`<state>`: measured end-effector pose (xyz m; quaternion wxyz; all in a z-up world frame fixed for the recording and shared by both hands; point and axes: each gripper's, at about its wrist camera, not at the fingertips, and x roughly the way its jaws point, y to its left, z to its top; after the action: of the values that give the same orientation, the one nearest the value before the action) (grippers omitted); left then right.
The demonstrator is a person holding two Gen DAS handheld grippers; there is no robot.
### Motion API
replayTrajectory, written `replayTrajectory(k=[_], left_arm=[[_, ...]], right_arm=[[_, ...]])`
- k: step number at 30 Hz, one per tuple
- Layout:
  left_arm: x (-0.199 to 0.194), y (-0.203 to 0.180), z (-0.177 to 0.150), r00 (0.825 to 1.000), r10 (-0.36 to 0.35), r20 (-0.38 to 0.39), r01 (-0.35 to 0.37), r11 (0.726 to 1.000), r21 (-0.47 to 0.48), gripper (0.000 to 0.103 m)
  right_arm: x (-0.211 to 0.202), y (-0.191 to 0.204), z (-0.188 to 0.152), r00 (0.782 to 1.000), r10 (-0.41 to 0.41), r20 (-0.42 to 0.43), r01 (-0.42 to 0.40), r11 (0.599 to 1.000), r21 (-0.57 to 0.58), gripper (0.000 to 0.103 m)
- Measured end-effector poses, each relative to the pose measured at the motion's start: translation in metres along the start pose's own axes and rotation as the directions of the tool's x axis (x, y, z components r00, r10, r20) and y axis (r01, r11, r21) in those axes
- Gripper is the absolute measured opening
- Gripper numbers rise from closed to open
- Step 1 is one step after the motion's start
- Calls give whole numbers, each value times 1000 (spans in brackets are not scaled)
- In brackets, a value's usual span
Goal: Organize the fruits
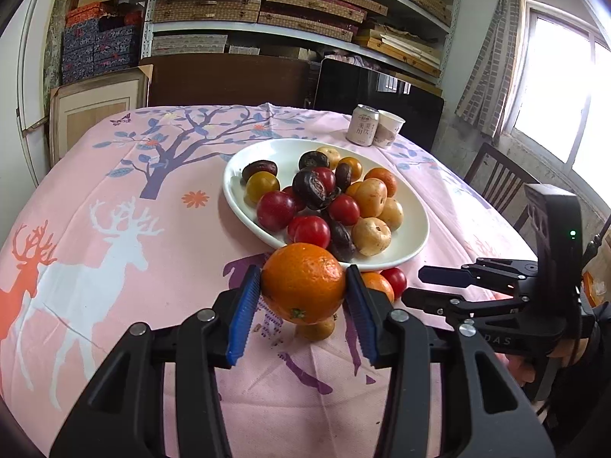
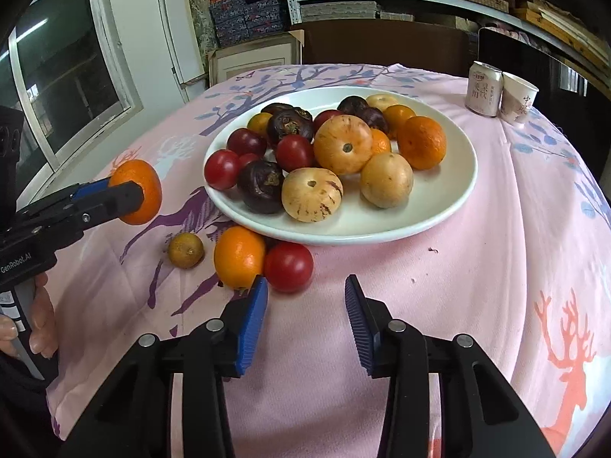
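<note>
My left gripper is shut on an orange and holds it above the pink tablecloth, just in front of the white plate. The held orange also shows in the right wrist view. The plate holds several red, yellow, orange and dark purple fruits. On the cloth before the plate lie a small yellow-green fruit, an orange fruit and a red fruit. My right gripper is open and empty, low over the cloth just right of the red fruit.
A drink can and a paper cup stand at the far right of the table. A dark chair stands by the table's right edge. Shelves of boxes fill the back wall.
</note>
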<state>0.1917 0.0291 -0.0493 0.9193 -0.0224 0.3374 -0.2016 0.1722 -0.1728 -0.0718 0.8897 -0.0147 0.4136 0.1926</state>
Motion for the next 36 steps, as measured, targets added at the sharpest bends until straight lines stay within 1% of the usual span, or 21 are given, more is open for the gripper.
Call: replayTrajectory(k=[3,5,7,8,9,12,14,16,18,19,20,22,24,26,27,28,29,32,34,36], left_arm=[[1,1,0,1000,-1,-6,1,1000,-8,45],[1,2,0,1000,-1,-5,1,1000,-9,45],[1,2,0,1000,1,-7,-1,1000,-9,45],[1,2,0,1000,-2,-3,2,1000,-9,45],[0,2,0,1000,-5,2,5,1000,-8,45],[0,1,0,1000,-7,1,7,1000,-2,45],[1,0,0,1000,-6,2,6,1000,0,45],[-1,0,0,1000,-5,7,5,1000,1,45],[0,0,0,1000,11,6,-11,1000,3,45],[1,1,0,1000,23,0,-23,1000,-1,45],[2,4,0,1000,26,-5,-26,1000,-11,45],[-2,12,1,1000,27,9,-27,999,-42,45],[-12,22,3,998,35,45,-31,997,-76,45],[-26,36,2,996,28,79,-18,992,-127,51],[-33,44,0,995,30,91,-16,988,-153,57],[-39,51,-2,995,40,96,-23,985,-171,60],[-44,57,-6,995,48,87,-32,983,-183,60],[-52,67,-17,993,112,32,-106,981,-162,60],[-59,70,-27,986,167,5,-165,977,-132,59],[-61,75,-29,976,219,-8,-218,969,-113,59]], right_arm=[[7,6,4,999,-39,1,39,999,-20,43],[10,8,6,1000,-24,-19,24,999,-24,43],[11,13,4,998,26,-65,-29,998,-51,42],[7,16,2,998,25,-65,-29,997,-68,42],[2,17,0,999,10,-44,-13,997,-78,42],[-3,8,3,1000,-26,-7,26,999,-30,42],[5,3,7,999,-35,-23,34,999,-7,43],[15,4,9,998,-40,-39,40,999,-11,42],[24,4,10,998,-17,-66,17,1000,1,38],[25,4,10,998,-7,-70,8,1000,8,32],[25,6,10,998,-4,-68,5,1000,4,28],[23,6,9,998,-3,-59,3,1000,4,28],[19,0,7,999,19,-47,-18,999,36,27],[9,-5,4,999,41,-22,-40,998,58,27],[2,-8,1,998,55,-6,-55,996,64,27],[-6,-10,-3,998,69,12,-70,995,67,27],[-12,-13,-6,996,81,26,-82,994,70,28],[-27,-27,-18,991,119,53,-124,986,111,28],[-33,-39,-22,987,142,68,-152,976,159,28],[-34,-44,-24,986,151,78,-162,970,181,28]])
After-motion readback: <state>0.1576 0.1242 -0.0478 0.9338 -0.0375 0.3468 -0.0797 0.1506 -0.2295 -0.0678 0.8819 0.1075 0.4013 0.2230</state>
